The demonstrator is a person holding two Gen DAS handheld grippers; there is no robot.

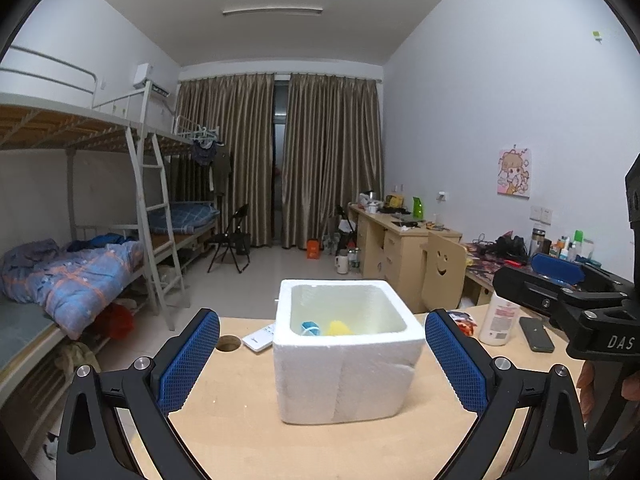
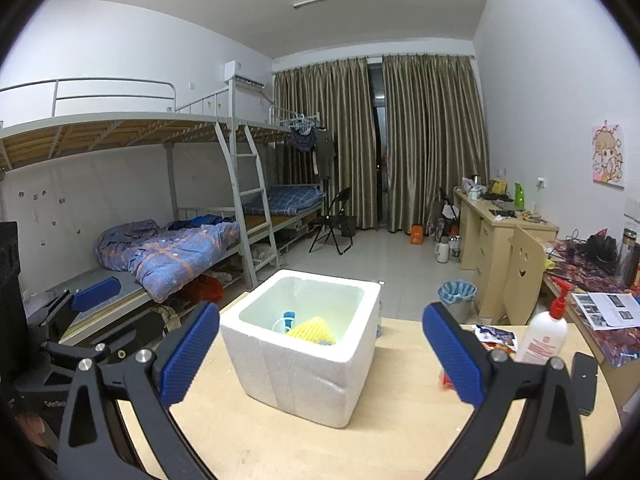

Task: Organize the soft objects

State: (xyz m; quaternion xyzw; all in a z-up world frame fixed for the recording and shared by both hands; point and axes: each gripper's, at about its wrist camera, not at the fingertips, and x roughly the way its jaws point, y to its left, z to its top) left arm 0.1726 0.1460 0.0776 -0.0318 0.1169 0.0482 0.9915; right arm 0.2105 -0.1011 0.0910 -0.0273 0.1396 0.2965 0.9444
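Observation:
A white foam box (image 1: 348, 364) (image 2: 304, 364) stands on the wooden table (image 1: 240, 420) (image 2: 400, 420). Inside it lie a yellow netted soft object (image 1: 339, 328) (image 2: 313, 330) and a small blue and white item (image 1: 311, 328) (image 2: 289, 316). My left gripper (image 1: 322, 364) is open, its blue pads level with the box's two sides, nothing between them but the box ahead. My right gripper (image 2: 320, 360) is also wide open and empty, a little back from the box. In the left wrist view the right gripper (image 1: 556, 280) shows at the right edge.
A white lotion bottle (image 1: 500, 320) (image 2: 544, 334), a dark phone (image 1: 536, 334) (image 2: 583, 384) and a colourful packet (image 1: 464, 320) (image 2: 494, 338) lie on the table's right side. A white remote (image 1: 260, 336) and a cable hole (image 1: 229, 343) sit left of the box. Bunk beds stand left, desks right.

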